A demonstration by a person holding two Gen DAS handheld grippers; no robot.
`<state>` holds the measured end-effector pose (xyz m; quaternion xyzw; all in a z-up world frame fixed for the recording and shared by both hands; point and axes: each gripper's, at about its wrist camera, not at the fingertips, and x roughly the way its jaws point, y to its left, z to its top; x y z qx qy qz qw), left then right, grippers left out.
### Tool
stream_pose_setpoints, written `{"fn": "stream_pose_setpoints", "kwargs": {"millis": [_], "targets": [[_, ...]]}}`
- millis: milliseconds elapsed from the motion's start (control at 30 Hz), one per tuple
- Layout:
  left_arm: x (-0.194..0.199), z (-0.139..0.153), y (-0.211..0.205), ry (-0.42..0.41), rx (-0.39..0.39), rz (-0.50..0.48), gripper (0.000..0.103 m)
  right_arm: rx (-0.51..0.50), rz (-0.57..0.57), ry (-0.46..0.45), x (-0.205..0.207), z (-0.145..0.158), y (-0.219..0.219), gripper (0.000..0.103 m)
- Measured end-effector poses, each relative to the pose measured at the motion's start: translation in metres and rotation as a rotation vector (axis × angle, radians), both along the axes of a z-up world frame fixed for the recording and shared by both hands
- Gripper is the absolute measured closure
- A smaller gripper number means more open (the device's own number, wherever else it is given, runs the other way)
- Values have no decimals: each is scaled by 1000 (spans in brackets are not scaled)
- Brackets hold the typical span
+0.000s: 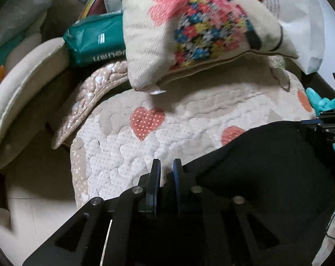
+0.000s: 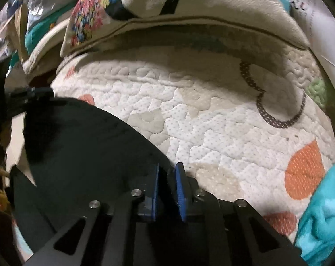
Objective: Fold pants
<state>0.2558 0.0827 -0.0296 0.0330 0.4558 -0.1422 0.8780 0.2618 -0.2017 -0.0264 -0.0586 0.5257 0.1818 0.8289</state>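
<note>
Black fabric sits between the blue pads of both sets of jaws. The left gripper (image 1: 166,168) has its jaws drawn narrow, clamped on the near left edge of the pants (image 1: 267,155). The right gripper (image 2: 168,173) is likewise closed down to a thin gap, pinching the near right edge of the same garment. In the right wrist view the cloth visibly bunches between the pads; in the left wrist view the pinch is darker and harder to read, though fabric does fill the gap.

The pants lie spread on a quilted blanket (image 1: 127,146) with a heart pattern, dark cloth running between the two grippers. The far edge of the garment curves across the quilt. A printed cushion (image 1: 189,28) rests on the blanket beyond the pants, apart from them. A teal packet (image 1: 94,42) lies to the left of the cushion, and a turquoise cloth (image 2: 322,210) lies at the right margin of the blanket.

Assessment: the step in hand appears to be the grasp before a fold. Recommended practice: lift both edges together and level, keep the cloth taut between the grips, carry it forward to meet the far edge squarely, and stop short of the cushion. Uneven lifting would likely skew the crease.
</note>
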Motion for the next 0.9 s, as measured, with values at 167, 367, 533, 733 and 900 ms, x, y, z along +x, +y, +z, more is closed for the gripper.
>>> {"fn": "stream_pose_setpoints", "kwargs": {"millis": [167, 367, 533, 733, 900], "targets": [[-38, 26, 6, -28, -28, -3, 92, -1, -13, -28, -30, 24, 8, 98], [-88, 61, 6, -57, -75, -6, 92, -20, -14, -49, -82, 44, 13, 98], [-151, 64, 15, -50, -110, -3, 92, -60, 9, -42, -147, 46, 24, 98], [-214, 29, 6, 69, -45, 2, 92, -144, 34, 48, -219, 14, 37, 98], [-243, -6, -1, 196, 58, 47, 90, -210, 59, 137, -257, -18, 47, 98]]}}
